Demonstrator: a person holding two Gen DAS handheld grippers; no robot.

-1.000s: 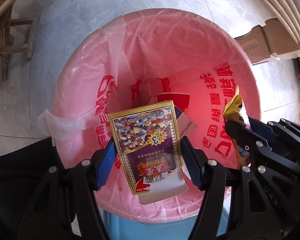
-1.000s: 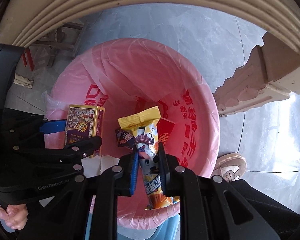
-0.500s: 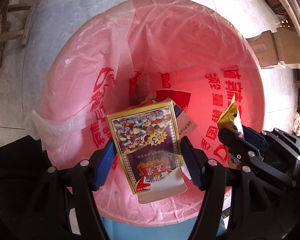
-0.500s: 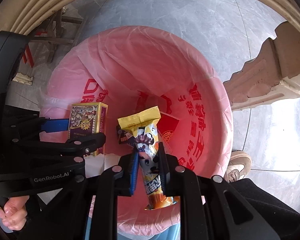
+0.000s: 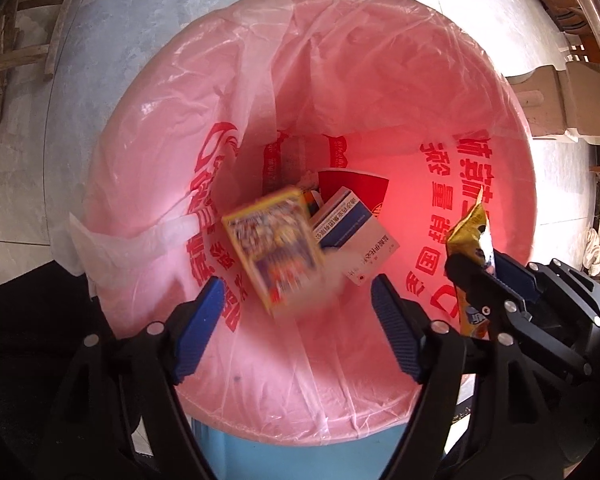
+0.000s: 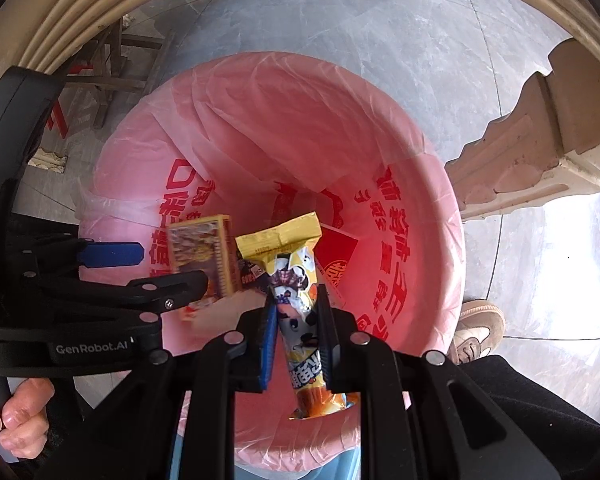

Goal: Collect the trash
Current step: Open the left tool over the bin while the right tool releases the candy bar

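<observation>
A: Left claw (image 5: 296, 320) opening over the bin (image 5: 512, 184), nothing pressed between the blue pads (image 5: 204, 320). Box (image 5: 276, 248) blurred, tilted, already clear of both pads and dropping inside the pink liner toward 12 o'clock from the claw. Worth holding the claw level above the mouth until the box settles.

B: Agreed. Below it, a white packet (image 5: 360, 240) and a red card (image 5: 352, 184) lying at the bottom, around 1 o'clock from the box. Plenty of room, by the look of it.

A: Right claw (image 6: 298, 320) clamped on the wrapper (image 6: 296, 280), pads squeezing its middle, yellow crimped end up toward 12 o'clock, orange end hanging toward 6. Positioned over the near half of the bin.

B: Best to shift it a little toward the centre before letting go; the orange tail sits close to the near rim at 6 o'clock and could catch the liner's edge. Then part the pads fully in one go, since thin film tends to cling to one pad.

A: Also wise to keep the two claws apart, left one at 9 o'clock from the right.
</observation>
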